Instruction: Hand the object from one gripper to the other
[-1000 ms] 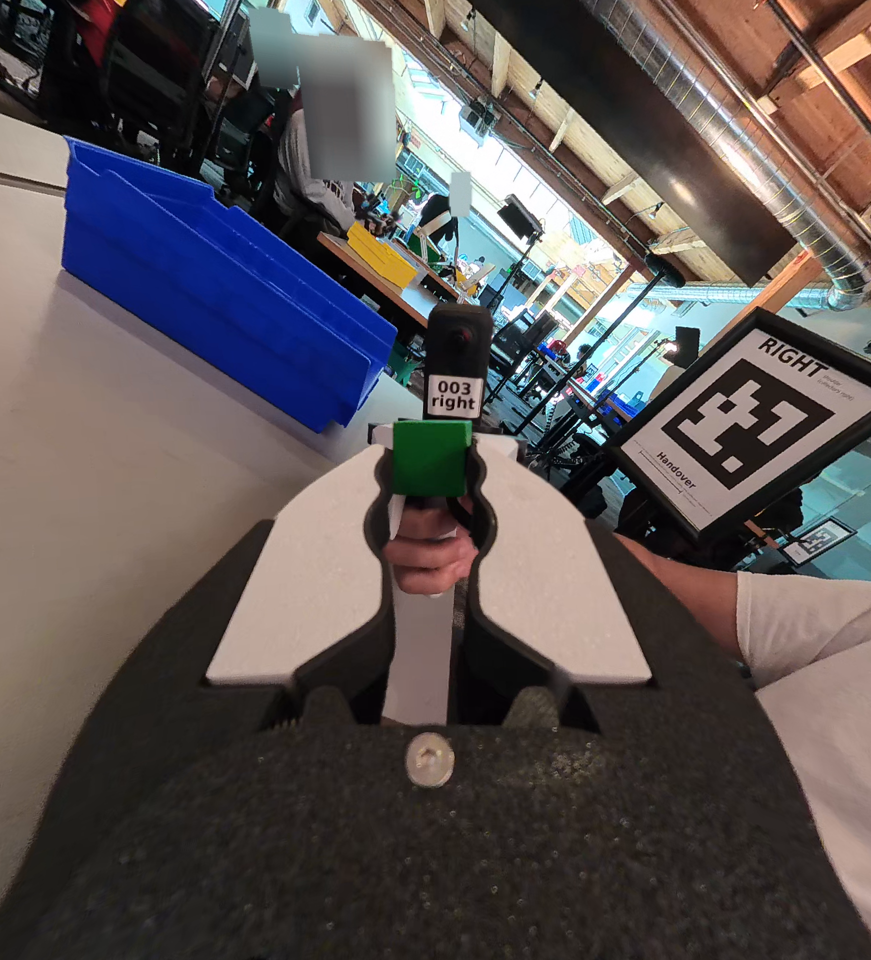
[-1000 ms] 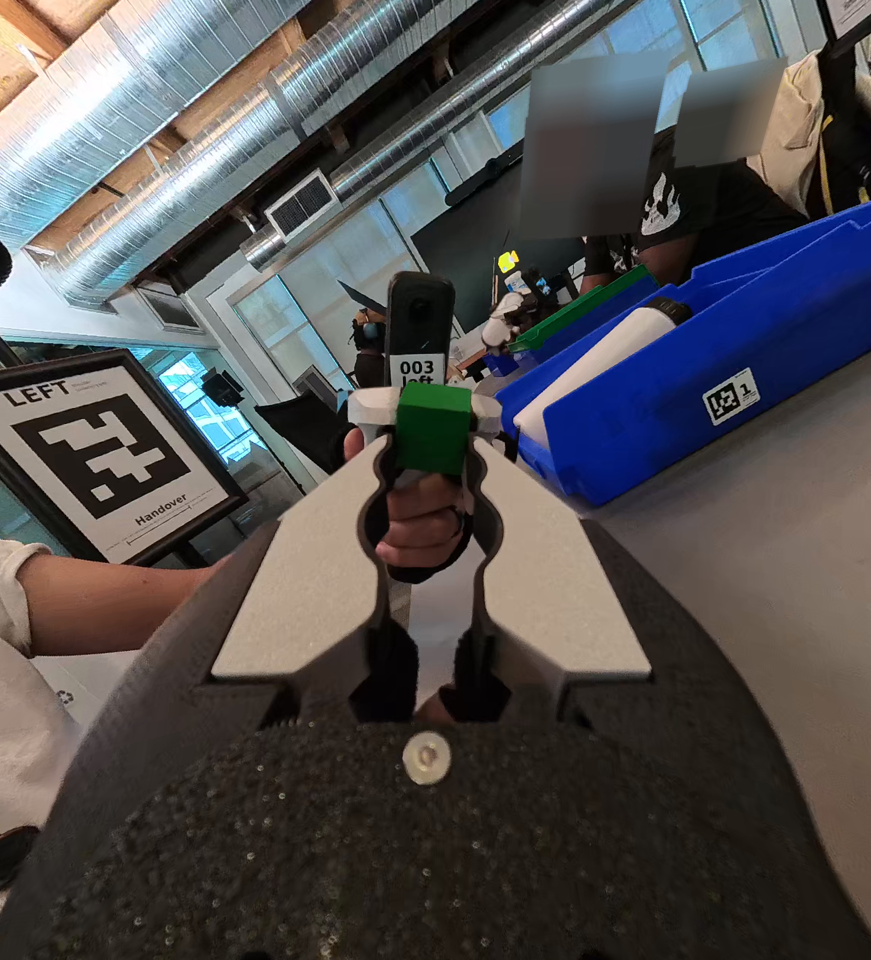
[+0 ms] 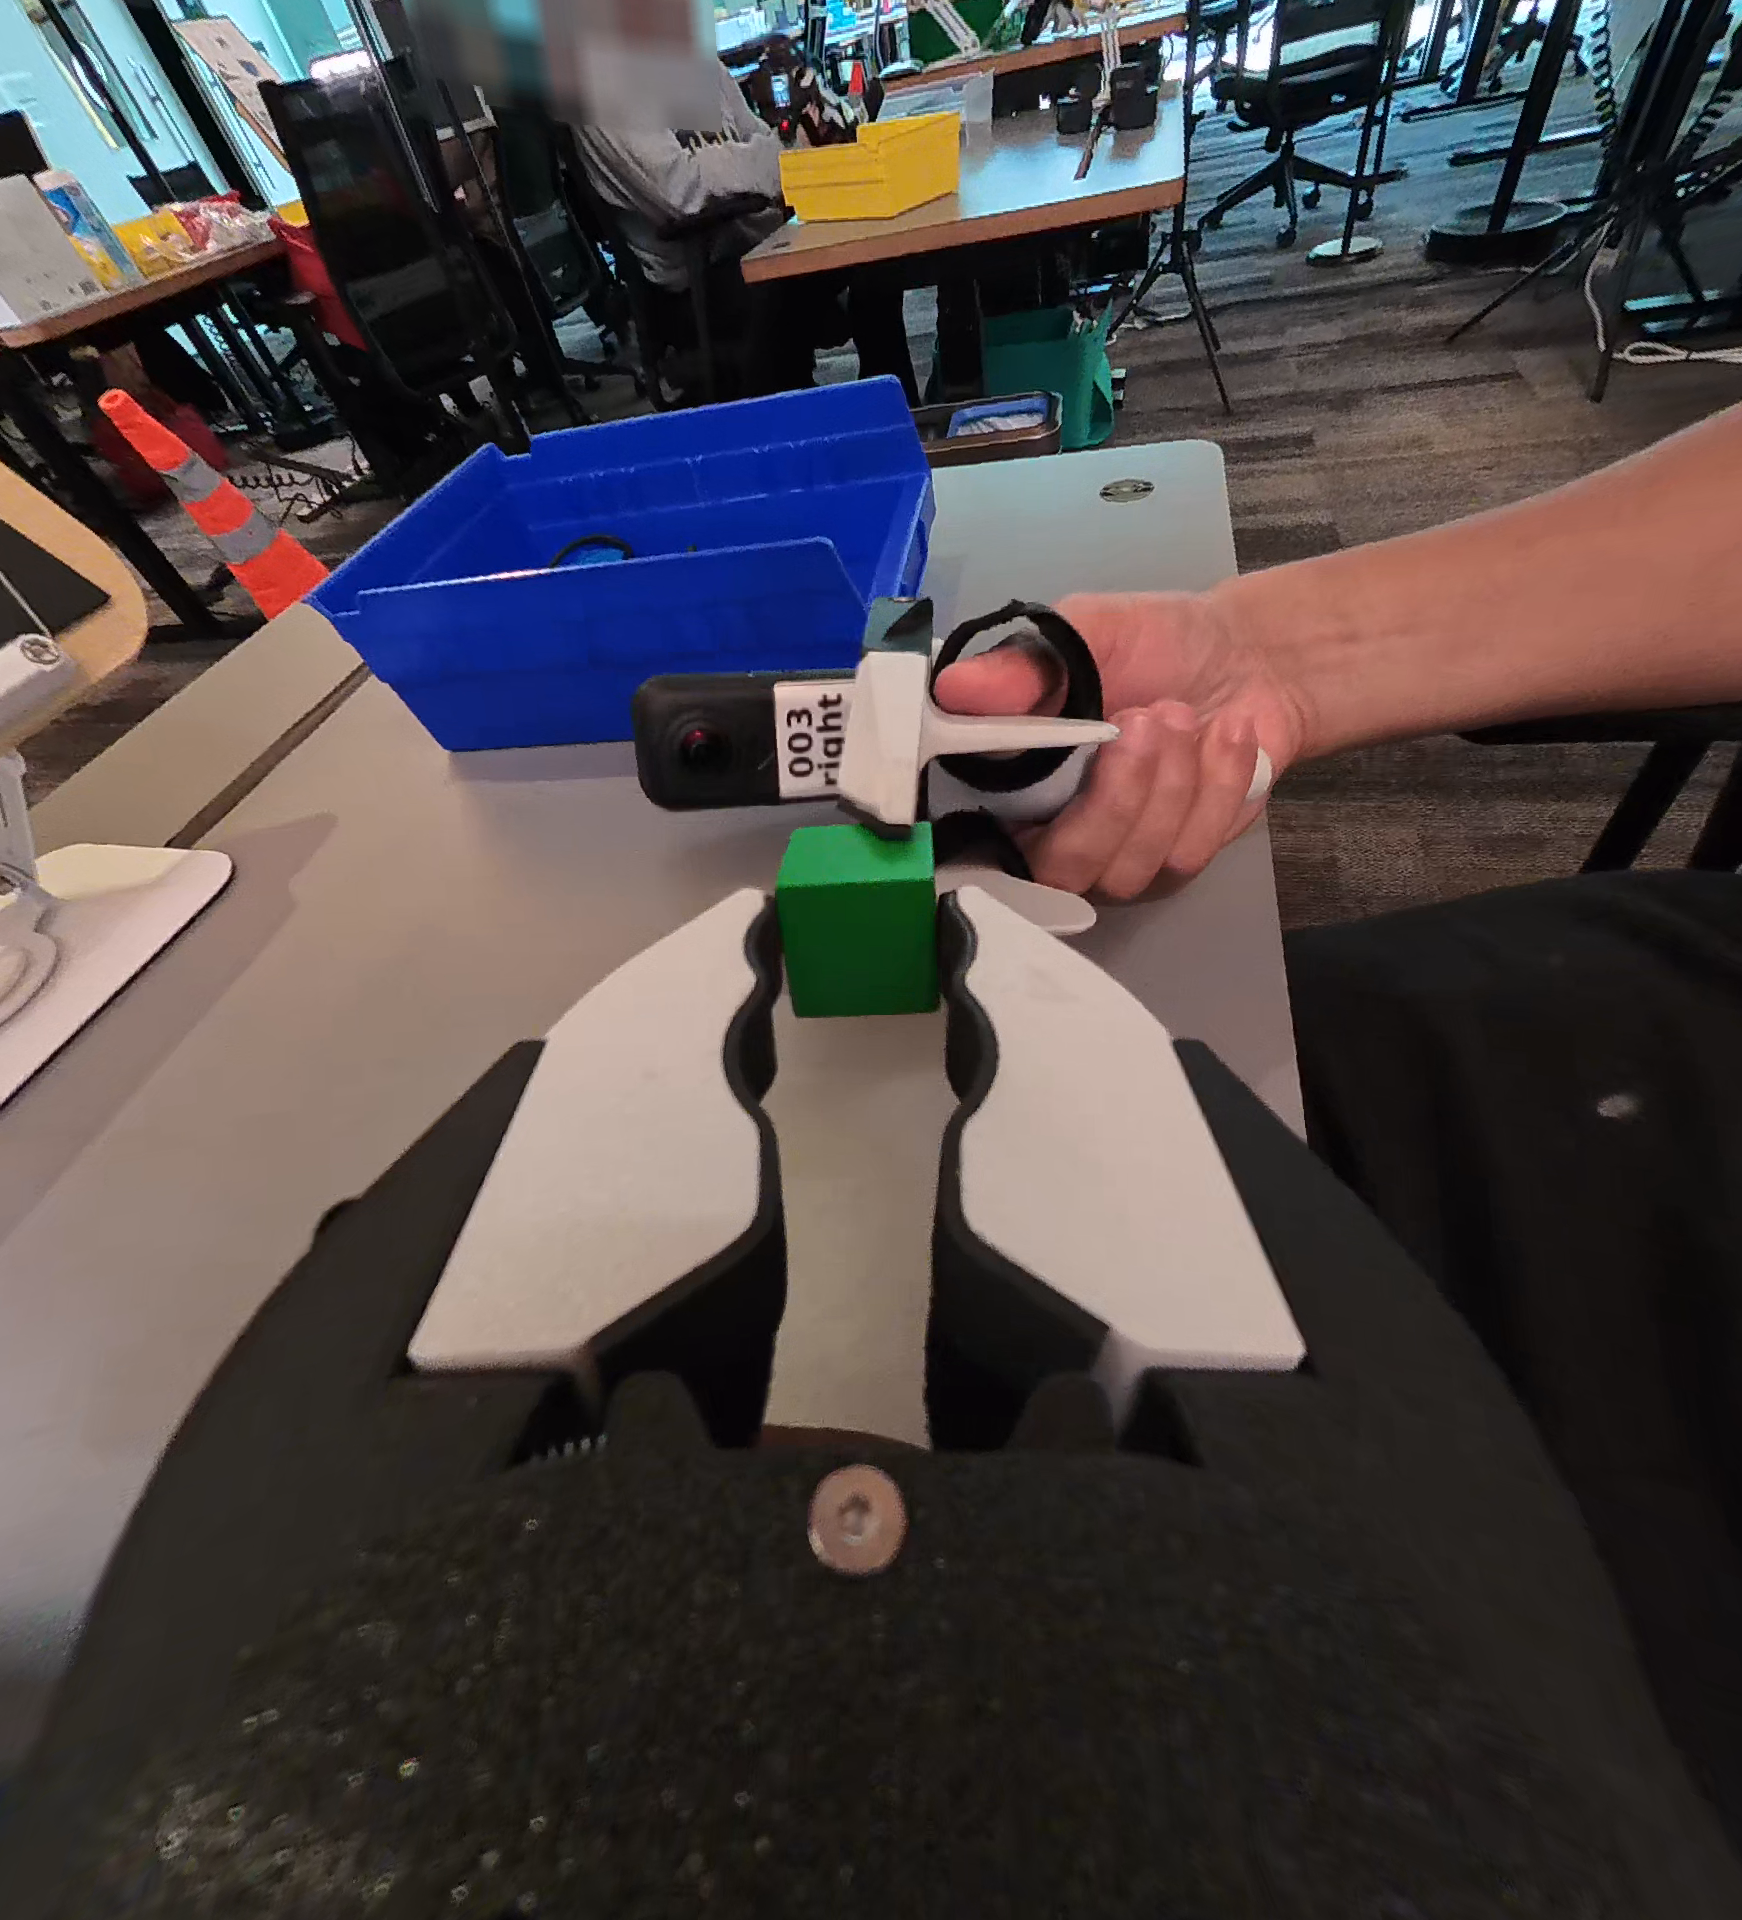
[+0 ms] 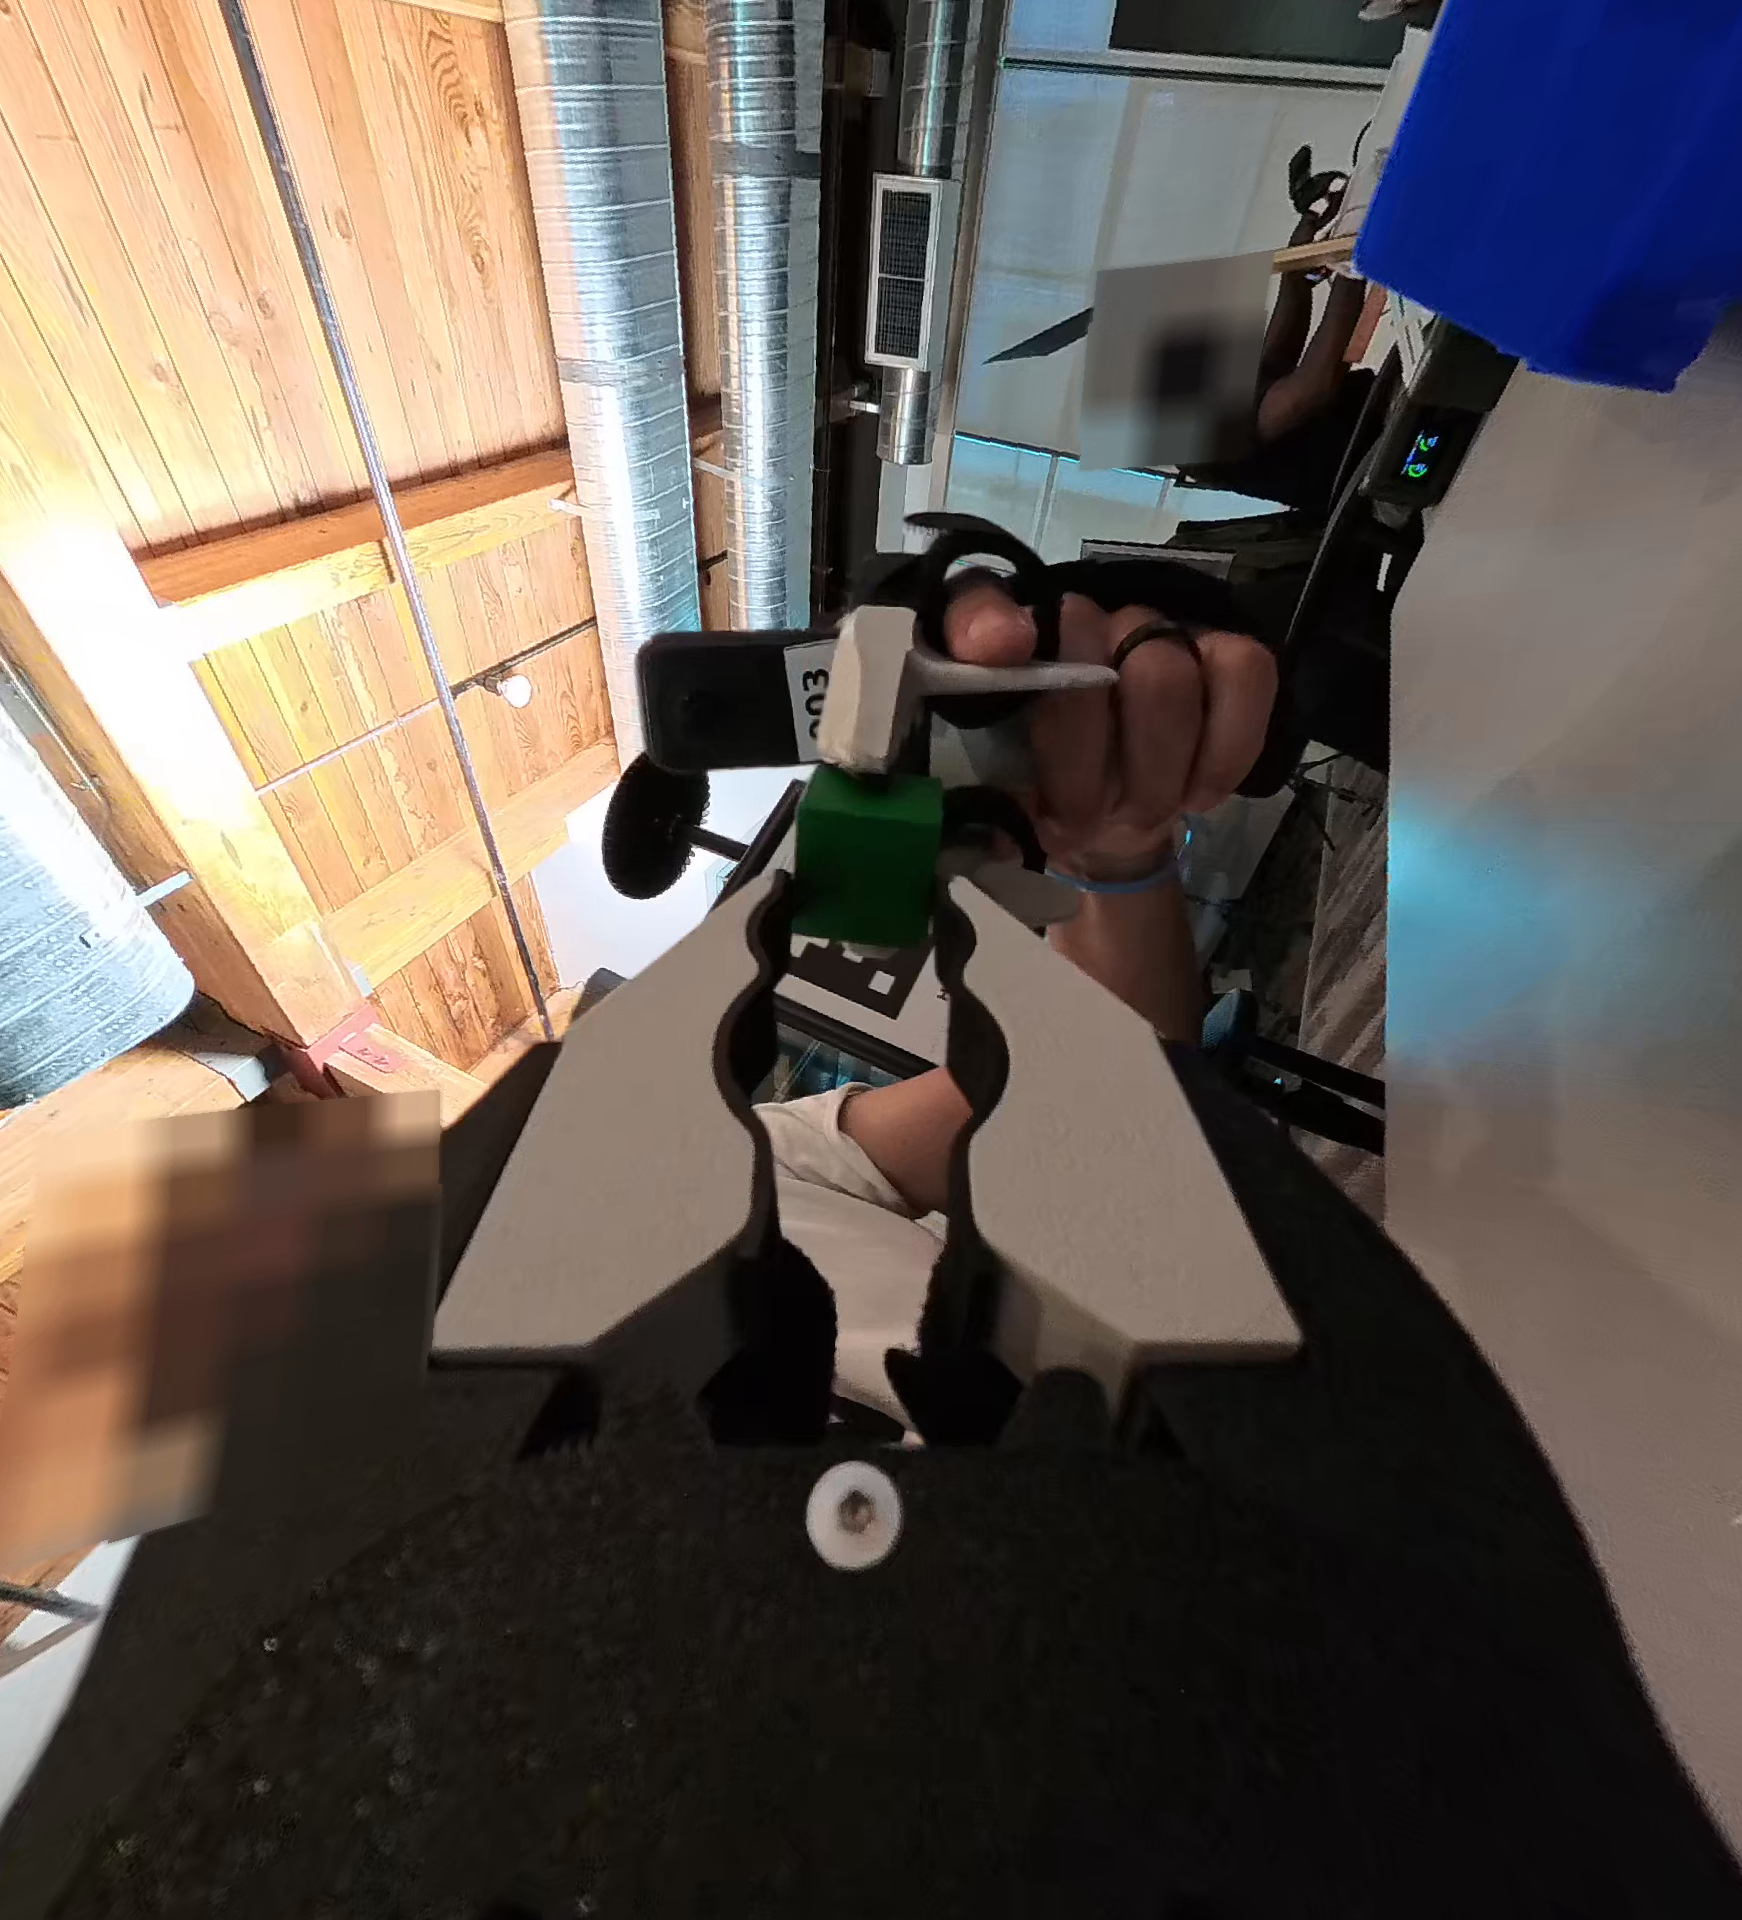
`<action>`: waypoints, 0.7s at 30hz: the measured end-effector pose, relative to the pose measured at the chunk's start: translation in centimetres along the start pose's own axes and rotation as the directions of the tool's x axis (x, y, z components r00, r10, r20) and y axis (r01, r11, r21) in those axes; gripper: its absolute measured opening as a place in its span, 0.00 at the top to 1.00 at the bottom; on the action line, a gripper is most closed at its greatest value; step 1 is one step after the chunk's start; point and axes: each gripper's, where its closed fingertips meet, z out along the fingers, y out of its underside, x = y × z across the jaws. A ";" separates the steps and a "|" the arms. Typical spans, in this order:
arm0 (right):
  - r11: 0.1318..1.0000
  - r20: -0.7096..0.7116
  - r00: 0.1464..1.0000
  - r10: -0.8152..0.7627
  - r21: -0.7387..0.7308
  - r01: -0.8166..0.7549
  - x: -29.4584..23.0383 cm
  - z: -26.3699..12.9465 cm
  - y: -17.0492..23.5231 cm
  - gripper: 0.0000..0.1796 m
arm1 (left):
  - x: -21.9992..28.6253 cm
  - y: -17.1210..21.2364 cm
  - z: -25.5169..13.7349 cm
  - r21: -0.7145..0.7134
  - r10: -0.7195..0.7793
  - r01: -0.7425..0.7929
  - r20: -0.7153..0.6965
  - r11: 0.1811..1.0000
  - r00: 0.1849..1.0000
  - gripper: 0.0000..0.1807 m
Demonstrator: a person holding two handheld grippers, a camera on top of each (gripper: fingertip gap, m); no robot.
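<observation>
Green wooden-looking cube (image 3: 859, 940) is in the air over the grey table (image 3: 379, 935), pinched at the tips of both tools at once. Left hand-held gripper (image 3: 859, 935) is clenched on it: we see the dark pads pressed on the cube's left and right faces. Right hand-held gripper (image 4: 865, 894) is also closed to cube width, with its tips against two opposite faces in its own wrist view. How hard either one squeezes, we cannot tell. The two grippers meet nose to nose, rolled a quarter turn to each other. From the left wrist view the right one lies on its side, held by a hand (image 3: 1158, 748), camera body pointing left. Blue plastic bin (image 3: 586, 644) sits on the table behind the cube, well apart from it. Orange traffic cone (image 3: 223, 509) stands on the floor left of the bin. White stand base (image 3: 67, 935) rests on the table's left edge.
</observation>
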 end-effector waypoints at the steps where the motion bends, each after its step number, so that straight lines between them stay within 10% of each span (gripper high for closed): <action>1: 1.000 -0.001 1.000 -0.017 0.001 0.017 -0.1 0.0 -0.1 0.85 | -0.1 -0.1 0.0 0.005 -0.016 0.016 0.000 1.000 1.000 0.85; 7: 0.985 0.089 0.981 -0.174 0.010 0.174 -2.5 0.2 -0.1 0.80 | 0.4 -2.5 -1.1 0.183 -0.326 0.366 -0.218 0.912 0.920 0.85; 12: 0.962 0.176 0.954 -0.242 -0.086 0.260 -4.4 1.1 2.2 0.76 | 2.4 -6.8 -5.8 0.256 -0.361 0.784 -0.778 0.566 0.515 0.85; 21: 0.996 0.346 0.935 -0.081 -0.005 0.088 -5.1 5.9 3.1 0.72 | 2.2 -8.4 -7.0 0.630 -0.178 0.598 -0.601 0.495 0.780 0.85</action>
